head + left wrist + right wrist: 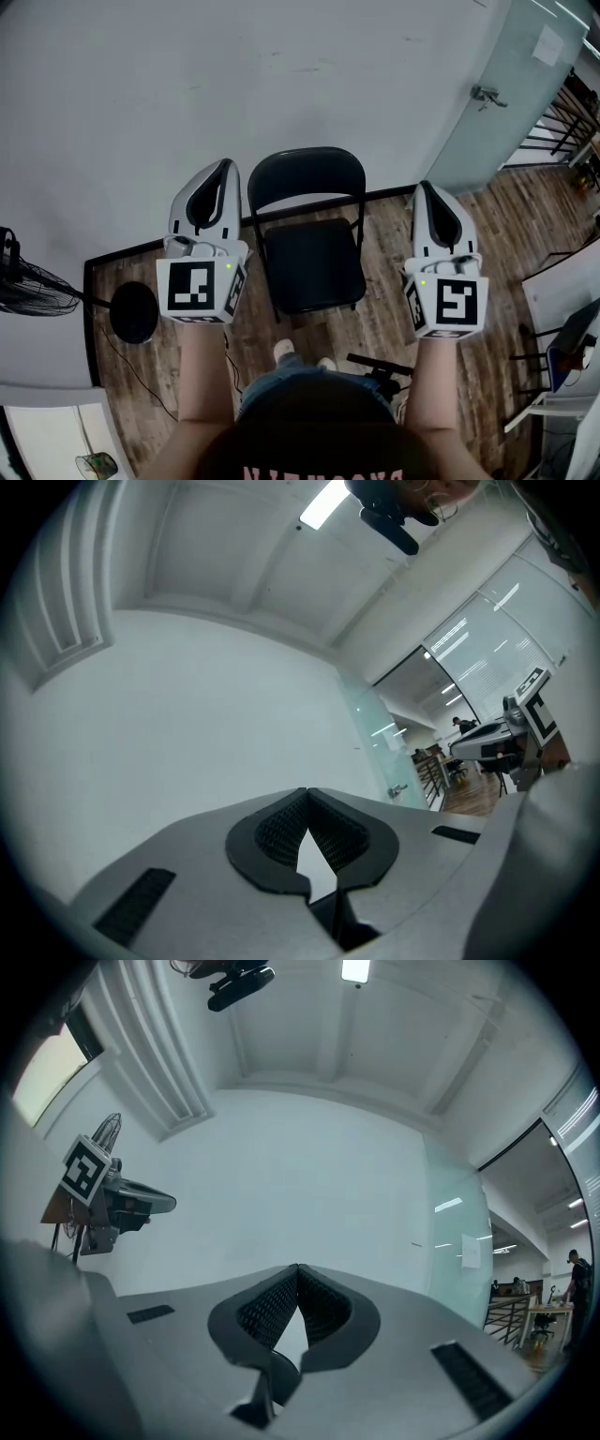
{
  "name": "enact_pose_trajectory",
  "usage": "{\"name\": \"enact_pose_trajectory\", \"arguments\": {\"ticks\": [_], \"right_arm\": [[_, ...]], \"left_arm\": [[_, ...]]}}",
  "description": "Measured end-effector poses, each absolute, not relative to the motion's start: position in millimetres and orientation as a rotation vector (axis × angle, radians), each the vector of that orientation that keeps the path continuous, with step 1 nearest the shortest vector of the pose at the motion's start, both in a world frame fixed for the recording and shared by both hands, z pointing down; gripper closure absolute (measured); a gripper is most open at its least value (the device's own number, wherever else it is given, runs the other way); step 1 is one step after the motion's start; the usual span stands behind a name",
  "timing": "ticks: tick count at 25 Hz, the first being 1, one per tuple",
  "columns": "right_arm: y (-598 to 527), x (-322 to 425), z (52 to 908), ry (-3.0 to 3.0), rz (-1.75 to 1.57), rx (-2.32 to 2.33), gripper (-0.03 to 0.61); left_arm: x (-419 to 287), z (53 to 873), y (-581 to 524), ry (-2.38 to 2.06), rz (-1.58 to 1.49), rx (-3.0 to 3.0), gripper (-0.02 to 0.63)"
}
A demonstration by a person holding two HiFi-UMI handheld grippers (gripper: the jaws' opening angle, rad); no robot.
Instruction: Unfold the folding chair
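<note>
One view, the head's, shows the chair [314,262]; left [225,166] and right [423,187] hand-held grippers are closed, empty.

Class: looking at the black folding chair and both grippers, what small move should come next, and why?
Probably just lower both grippers and stop. The folding chair already stands open by the wall, seat down, and the left gripper and right gripper are shut, empty and clear of it, one on each side.
</note>
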State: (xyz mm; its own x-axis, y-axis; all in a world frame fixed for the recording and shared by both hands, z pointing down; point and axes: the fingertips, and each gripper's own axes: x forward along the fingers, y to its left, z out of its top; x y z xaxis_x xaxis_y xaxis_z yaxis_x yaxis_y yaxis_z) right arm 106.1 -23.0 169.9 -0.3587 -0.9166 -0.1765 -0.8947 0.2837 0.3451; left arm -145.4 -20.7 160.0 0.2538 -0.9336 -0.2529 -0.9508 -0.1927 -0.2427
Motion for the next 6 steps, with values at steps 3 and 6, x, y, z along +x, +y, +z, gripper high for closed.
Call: {"name": "enact_pose_trajectory", "arguments": {"ticks": [3, 6], "right_arm": [[-23.3, 108.3, 170.8, -2.467, -0.607, 1.747, 0.581], [-23.0, 111.7, 173.0, -2.464, -0.601, 1.752, 0.581]], "left_arm": [[-142.9, 159.7, -21.2, 1.731, 0.069, -2.182, 0.613], [-139.3, 159.8, -21.3, 1.729, 0.069, -2.181, 0.613]]}}
